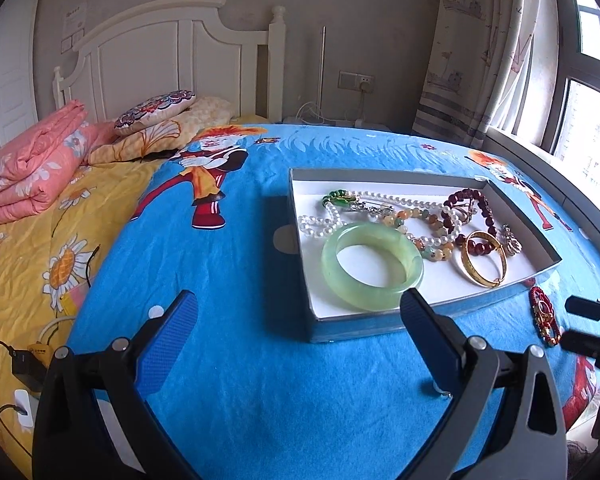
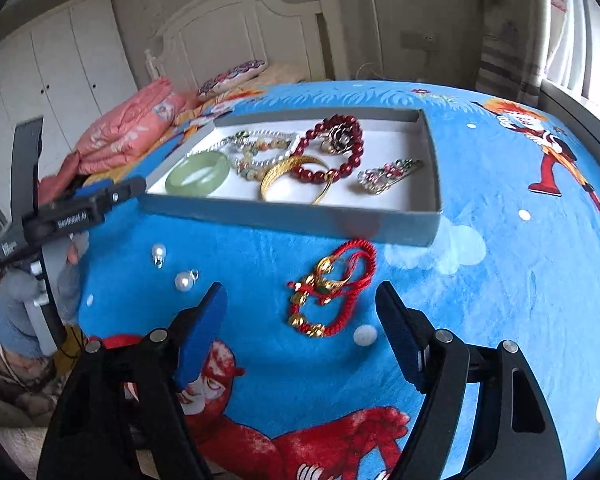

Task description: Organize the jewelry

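A grey box (image 1: 380, 326) (image 2: 292, 218) with a white floor sits on the blue blanket. It holds a green jade bangle (image 1: 372, 266) (image 2: 198, 174), a gold bangle (image 1: 484, 264) (image 2: 288, 176), a dark red bead bracelet (image 2: 334, 148), pearl strands (image 1: 320, 222) and a brooch (image 2: 384, 174). A red cord bracelet with gold charms (image 2: 328, 288) (image 1: 544, 316) lies on the blanket in front of the box. Two pearl earrings (image 2: 159, 252) (image 2: 185, 280) lie to its left. My right gripper (image 2: 300, 316) is open just short of the red bracelet. My left gripper (image 1: 300, 316) is open and empty near the box's front edge.
The blue cartoon blanket (image 1: 228, 264) covers the bed. Folded pink quilts (image 1: 36, 164) and pillows (image 1: 156, 110) lie at the far left by the white headboard (image 1: 172, 52). A charger and cables (image 1: 24, 364) lie at the left edge. A window (image 1: 588, 80) is at right.
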